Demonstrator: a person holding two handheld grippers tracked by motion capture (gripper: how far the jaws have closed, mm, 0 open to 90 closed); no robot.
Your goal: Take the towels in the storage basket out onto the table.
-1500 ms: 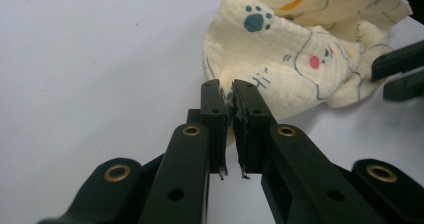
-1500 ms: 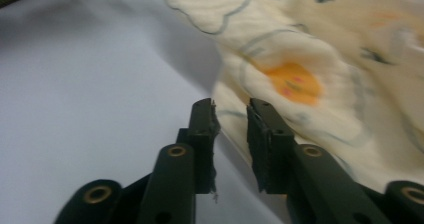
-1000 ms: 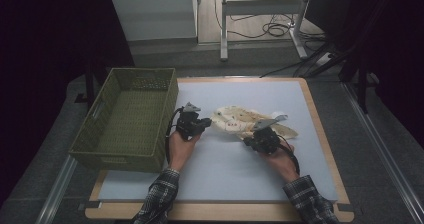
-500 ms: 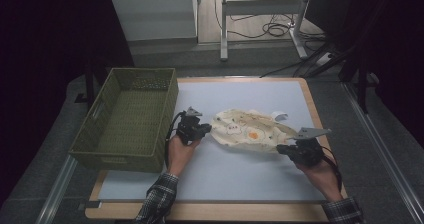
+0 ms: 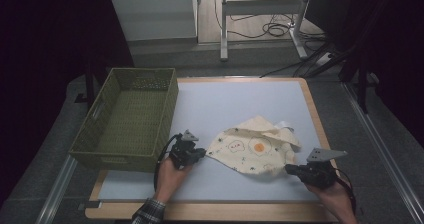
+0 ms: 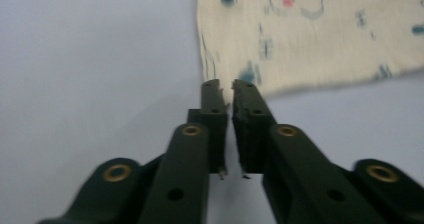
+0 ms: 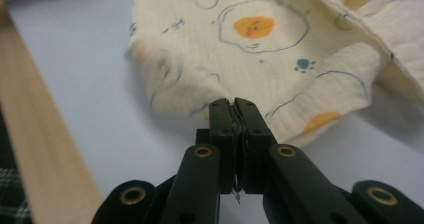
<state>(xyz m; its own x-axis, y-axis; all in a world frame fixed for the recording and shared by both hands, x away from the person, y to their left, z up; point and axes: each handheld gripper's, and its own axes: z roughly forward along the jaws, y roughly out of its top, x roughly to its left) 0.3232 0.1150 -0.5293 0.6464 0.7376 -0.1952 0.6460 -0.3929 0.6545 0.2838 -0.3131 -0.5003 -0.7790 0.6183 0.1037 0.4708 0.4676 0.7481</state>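
Note:
A cream cloth (image 5: 257,149) printed with fried eggs and small figures lies partly spread on the white table top (image 5: 225,104), its far right part still folded over. My left gripper (image 5: 202,153) sits at the cloth's left corner. In the left gripper view its jaws (image 6: 226,84) have just been opening and stand a narrow gap apart, with the cloth (image 6: 310,39) edge at their tips and nothing pressed between them. My right gripper (image 5: 289,169) is at the cloth's near right edge. In the right gripper view it (image 7: 235,103) is shut on a fold of the cloth (image 7: 260,44).
A green woven basket (image 5: 125,159) stands on the table's left side, close behind my left hand. The table's wooden rim (image 7: 45,134) runs near my right gripper. Desk legs and cables lie on the floor beyond the table.
The right gripper has pulled the cloth's edge to the right and toward the near edge, spreading the bunched cloth out. The left gripper has come nearer with the left corner.

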